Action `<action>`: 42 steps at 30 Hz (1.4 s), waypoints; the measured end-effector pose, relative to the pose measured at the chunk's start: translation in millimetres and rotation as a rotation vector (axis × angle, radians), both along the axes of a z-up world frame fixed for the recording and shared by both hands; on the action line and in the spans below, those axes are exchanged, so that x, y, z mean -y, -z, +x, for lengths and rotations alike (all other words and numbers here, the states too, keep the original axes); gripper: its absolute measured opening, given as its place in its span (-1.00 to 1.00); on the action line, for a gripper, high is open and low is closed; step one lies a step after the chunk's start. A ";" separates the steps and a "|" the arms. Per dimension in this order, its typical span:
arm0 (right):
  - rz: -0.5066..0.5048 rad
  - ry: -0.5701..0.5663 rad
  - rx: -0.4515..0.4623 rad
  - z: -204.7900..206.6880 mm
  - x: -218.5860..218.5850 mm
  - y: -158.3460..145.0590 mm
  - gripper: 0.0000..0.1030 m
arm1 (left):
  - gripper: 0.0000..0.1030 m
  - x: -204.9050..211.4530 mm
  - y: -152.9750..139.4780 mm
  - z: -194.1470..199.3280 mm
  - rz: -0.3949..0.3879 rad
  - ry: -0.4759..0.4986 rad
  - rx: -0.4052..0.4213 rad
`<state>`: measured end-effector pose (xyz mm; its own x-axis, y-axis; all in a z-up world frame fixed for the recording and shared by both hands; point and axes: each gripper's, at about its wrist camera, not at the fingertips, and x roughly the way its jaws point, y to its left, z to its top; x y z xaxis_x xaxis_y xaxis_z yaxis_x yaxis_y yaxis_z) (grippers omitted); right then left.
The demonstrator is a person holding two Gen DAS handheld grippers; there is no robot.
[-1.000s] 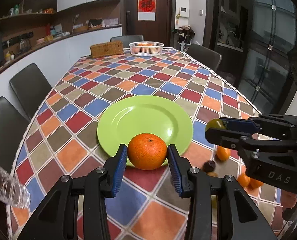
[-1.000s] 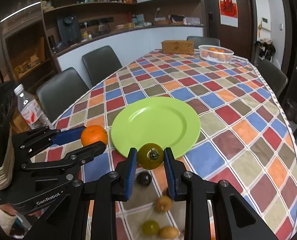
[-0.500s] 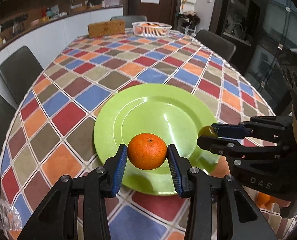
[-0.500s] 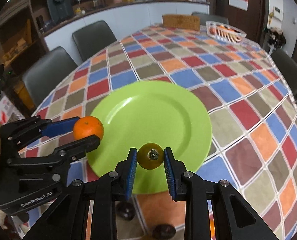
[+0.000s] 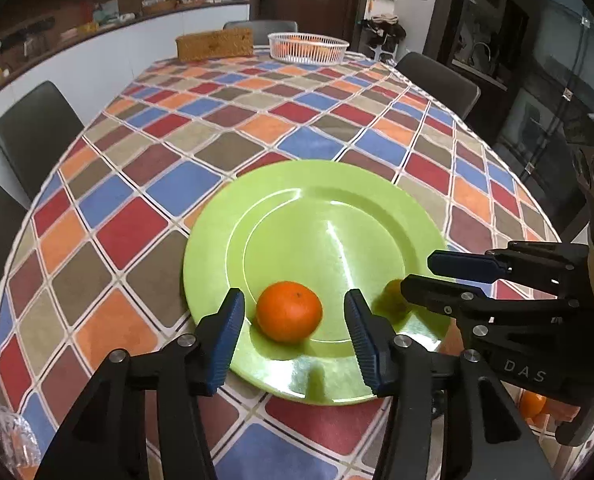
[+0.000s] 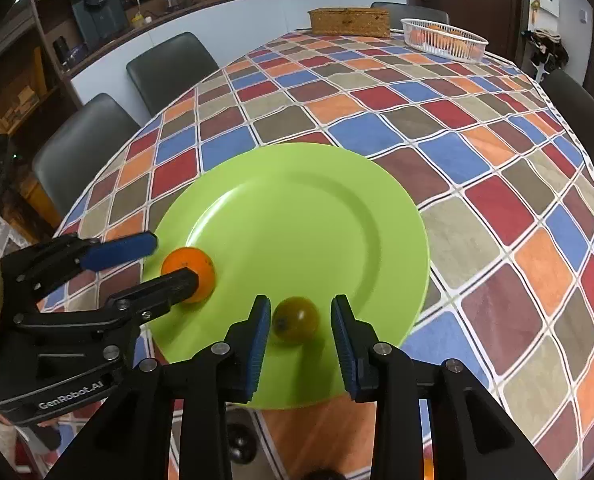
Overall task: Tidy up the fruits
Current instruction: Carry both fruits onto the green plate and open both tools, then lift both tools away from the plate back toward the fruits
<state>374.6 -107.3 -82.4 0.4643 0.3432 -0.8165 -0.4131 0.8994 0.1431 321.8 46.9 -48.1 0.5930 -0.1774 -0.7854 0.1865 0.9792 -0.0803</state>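
An orange [image 5: 289, 311] lies on the near part of the green plate [image 5: 317, 216], between the fingers of my open left gripper [image 5: 293, 330] and apart from both pads. A small olive-green fruit [image 6: 296, 319] lies on the plate [image 6: 297, 200] between the fingers of my open right gripper [image 6: 300, 334]. The orange [image 6: 188, 266] and the left gripper [image 6: 153, 260] also show in the right wrist view. In the left wrist view the right gripper [image 5: 421, 276] partly hides the green fruit [image 5: 393, 296].
The table [image 5: 257, 120] has a checked cloth. A white basket of oranges [image 5: 308, 45] and a woven box [image 5: 215, 43] stand at the far end. Small fruits [image 5: 533, 404] lie on the cloth near the front edge. Dark chairs [image 6: 169, 68] surround the table. A plastic bottle [image 5: 1, 436] is at lower left.
Both grippers have opened and let go. The orange and the green fruit now rest on the plate. Both grippers have moved lower and closer over the plate.
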 end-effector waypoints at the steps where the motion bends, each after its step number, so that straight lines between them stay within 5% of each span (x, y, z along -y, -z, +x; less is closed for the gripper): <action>1: 0.000 0.002 0.008 -3.6 1.8 -2.7 -0.37 | -0.02 0.6 -2.6 -2.3 0.003 -0.002 0.003; 9: 0.035 0.011 0.088 -37.3 19.1 -33.2 -0.37 | 0.00 11.7 -32.9 -42.5 0.032 0.004 0.083; 16: 0.064 0.013 0.174 -79.4 34.0 -62.2 -0.36 | 0.22 27.4 -63.5 -85.4 0.037 0.034 0.184; 24: 0.079 0.064 0.272 -131.3 61.5 -84.2 0.03 | 0.52 45.6 -87.1 -132.5 0.040 0.055 0.268; 33: 0.044 0.124 0.348 -178.9 88.9 -90.8 0.26 | 0.68 61.6 -89.6 -172.8 0.037 0.043 0.306; 42: 0.058 0.188 0.345 -210.2 113.3 -78.8 0.27 | 0.70 71.4 -75.2 -200.3 0.016 0.004 0.295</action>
